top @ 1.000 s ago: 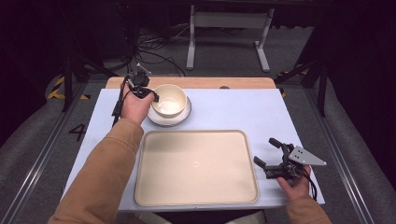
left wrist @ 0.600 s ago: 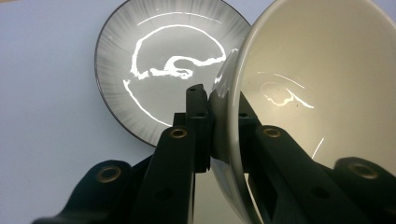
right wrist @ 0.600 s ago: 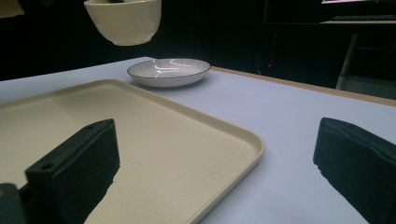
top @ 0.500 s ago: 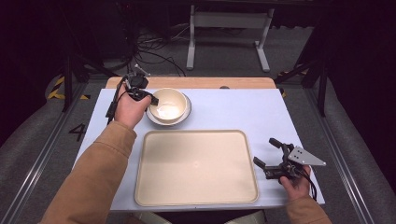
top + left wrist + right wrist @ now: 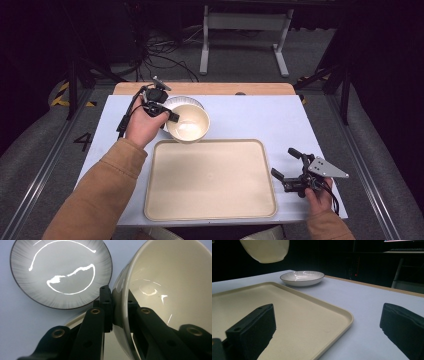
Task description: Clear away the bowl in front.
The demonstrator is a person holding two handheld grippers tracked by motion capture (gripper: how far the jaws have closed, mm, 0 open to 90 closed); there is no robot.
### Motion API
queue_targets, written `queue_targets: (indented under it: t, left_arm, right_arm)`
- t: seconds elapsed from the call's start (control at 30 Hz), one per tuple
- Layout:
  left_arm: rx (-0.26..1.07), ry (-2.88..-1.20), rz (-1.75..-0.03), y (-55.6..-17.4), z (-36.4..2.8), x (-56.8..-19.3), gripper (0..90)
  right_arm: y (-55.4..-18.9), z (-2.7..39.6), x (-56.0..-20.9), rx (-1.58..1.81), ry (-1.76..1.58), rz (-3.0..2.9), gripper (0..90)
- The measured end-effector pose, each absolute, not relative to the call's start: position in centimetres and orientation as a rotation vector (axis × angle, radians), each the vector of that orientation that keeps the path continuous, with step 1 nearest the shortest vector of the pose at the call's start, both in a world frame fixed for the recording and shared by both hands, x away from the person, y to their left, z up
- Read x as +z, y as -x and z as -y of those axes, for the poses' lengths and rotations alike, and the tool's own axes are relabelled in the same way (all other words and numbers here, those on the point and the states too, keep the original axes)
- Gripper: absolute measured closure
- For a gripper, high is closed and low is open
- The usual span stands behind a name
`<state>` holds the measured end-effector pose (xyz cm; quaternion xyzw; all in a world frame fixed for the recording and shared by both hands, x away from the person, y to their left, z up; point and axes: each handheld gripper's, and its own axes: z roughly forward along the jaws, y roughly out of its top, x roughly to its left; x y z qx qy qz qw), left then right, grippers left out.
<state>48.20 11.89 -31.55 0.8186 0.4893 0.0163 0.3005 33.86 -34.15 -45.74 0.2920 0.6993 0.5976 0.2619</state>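
Cream bowl [image 5: 188,123] looks glazed ceramic: stiff, slick, chippable. It's up off the surface, upper left of the high view, above the tray [image 5: 210,215] edge. Left tongs [image 5: 169,116] pinch its rim; right tongs [image 5: 287,165] gape empty.

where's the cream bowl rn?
High view, left side: the cream bowl is lifted off the grey plate, pinched at its rim by the left gripper, beyond the tray.

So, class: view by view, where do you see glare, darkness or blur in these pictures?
Left gripper view: bright curved glare streaks on the grey plate, and fainter ones inside the cream bowl. Right gripper view: black background, and the near tool jaws look soft. High view: table evenly lit, surroundings dark.
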Motion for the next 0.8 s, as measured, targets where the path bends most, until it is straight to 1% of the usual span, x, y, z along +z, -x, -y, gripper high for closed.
queue_targets:
  t: [0.47, 0.8]
  left_arm:
    - [-0.011, -2.286, -1.124, -45.3, -8.3, -31.1, 83.2]
    - [-0.043, -2.348, -1.038, -43.8, -6.4, -31.3, 83.2]
  right_arm:
    - [-33.9, 34.2, -45.7, 1.617, -0.79, -1.892, 0.7]
    - [-33.8, 34.1, -45.7, 1.614, -0.778, -1.896, 0.7]
